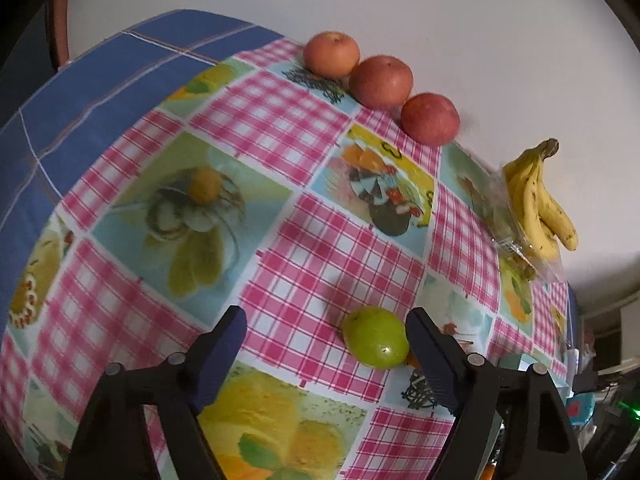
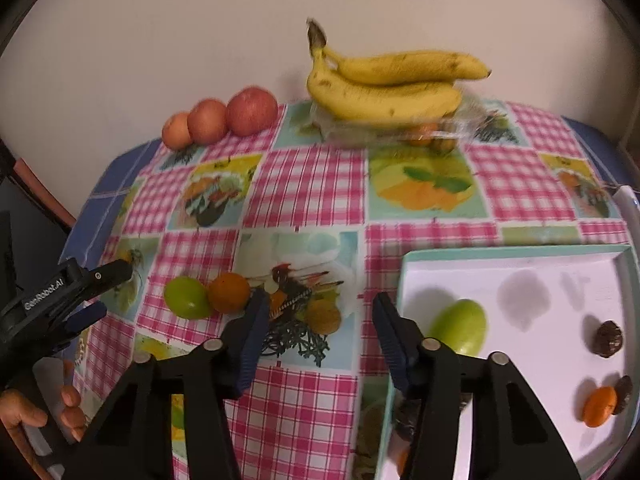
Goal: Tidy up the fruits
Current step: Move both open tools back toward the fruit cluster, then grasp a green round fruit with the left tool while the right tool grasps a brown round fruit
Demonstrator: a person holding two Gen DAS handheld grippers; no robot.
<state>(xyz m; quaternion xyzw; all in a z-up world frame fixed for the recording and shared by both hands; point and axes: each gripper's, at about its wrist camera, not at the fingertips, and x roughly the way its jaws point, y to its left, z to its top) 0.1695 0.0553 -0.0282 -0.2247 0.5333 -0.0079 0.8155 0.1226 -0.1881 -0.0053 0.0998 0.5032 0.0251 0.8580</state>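
Black claw arms with blue pads fill the lower edge of both wrist views.

Left claw (image 1: 326, 330): jaws wide apart, nothing gripped. A green fruit (image 1: 376, 343) lies on the worktop (image 1: 328, 240) between the pads, just beside or touching the right-hand pad and well apart from the other; contact cannot be told for certain. A sliver of an orange fruit (image 1: 412, 358) shows behind that pad.

Right claw (image 2: 320, 312): jaws parted, narrower than the left, empty; only printed cloth lies between the pads. A hand (image 2: 44, 412) shows at the lower left edge of this view.

Worktop cover: pink check cloth with printed fruit panels, over a blue cloth (image 1: 92, 92) at the far edge.

White tray (image 2: 560, 272) with a pale green rim, just beside the right claw on the worktop. Contents: one green fruit (image 2: 460, 330) at its near left, one small orange fruit (image 2: 598, 406) touching a dark brown piece (image 2: 624, 394), and another dark brown piece (image 2: 610, 338) apart from them.

Loose on the cloth in the right wrist view: the green fruit and orange fruit side by side, touching, near the left claw.

Against the wall: three red apples (image 1: 380, 80) in a row, touching; a bunch of bananas (image 2: 384, 84) resting on clear wrapping (image 2: 460, 128).
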